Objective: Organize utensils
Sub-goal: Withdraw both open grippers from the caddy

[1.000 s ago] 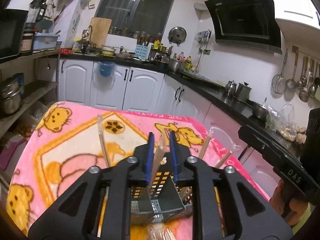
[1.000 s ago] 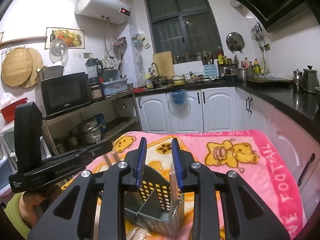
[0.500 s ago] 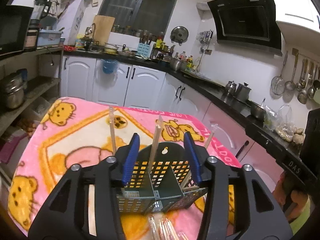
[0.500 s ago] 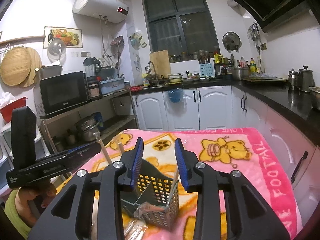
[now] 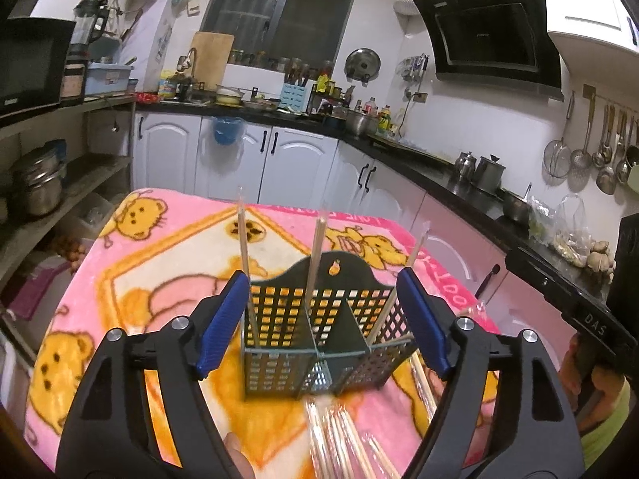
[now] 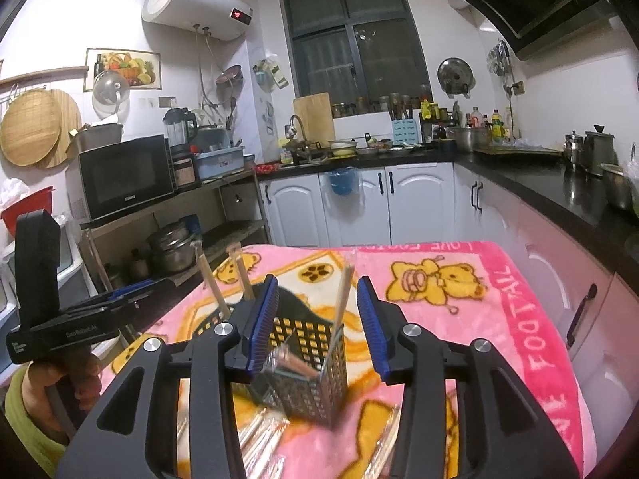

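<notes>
With wrapped chopsticks (image 5: 317,263) stood in the basket (image 5: 319,343) on the pink blanket (image 5: 159,263), the left gripper (image 5: 323,319) and right gripper (image 6: 315,319) are opening, empty — next, a loose wrapped pair (image 5: 343,443) is probably to be pinched squarely.

Both wrist views look slightly down, from close, at the same utensil caddy (image 5: 319,331).
</notes>
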Demonstrator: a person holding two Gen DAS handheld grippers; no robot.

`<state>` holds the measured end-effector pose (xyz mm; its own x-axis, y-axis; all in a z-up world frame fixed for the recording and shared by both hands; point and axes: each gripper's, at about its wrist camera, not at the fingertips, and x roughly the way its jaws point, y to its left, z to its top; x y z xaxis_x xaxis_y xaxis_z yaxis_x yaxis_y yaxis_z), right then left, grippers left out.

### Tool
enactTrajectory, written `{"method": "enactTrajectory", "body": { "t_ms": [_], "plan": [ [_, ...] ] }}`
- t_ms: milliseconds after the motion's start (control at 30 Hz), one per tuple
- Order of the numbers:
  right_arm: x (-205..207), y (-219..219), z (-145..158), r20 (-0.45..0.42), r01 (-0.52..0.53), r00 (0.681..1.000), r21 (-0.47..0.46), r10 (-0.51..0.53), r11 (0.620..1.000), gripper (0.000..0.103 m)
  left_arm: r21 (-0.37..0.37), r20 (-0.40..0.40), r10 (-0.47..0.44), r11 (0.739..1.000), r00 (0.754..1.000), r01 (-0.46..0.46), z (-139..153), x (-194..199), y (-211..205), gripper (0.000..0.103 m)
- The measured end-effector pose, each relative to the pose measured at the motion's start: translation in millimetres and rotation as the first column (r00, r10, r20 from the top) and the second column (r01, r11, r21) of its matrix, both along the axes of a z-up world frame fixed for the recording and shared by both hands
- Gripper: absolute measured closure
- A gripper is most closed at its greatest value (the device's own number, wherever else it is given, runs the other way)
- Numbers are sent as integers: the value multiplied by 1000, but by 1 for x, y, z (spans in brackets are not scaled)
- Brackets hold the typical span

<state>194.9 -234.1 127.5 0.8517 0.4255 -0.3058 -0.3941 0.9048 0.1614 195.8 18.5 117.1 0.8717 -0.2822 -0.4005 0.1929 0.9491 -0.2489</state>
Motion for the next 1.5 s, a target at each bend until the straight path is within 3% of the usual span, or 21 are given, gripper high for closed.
{"method": "enactTrajectory", "body": {
  "t_ms": [567,1500],
  "plan": [
    [-29,12,-34,-96,-38,995,-38,34,999,60,19,-74,26,999,997,-25,-32,-19,4,19],
    [-42,36,-84,-251,-132,963,-137,94,982,60,99,-176,65,994,982,-48,-76,-26,-2,15]
  ]
}}
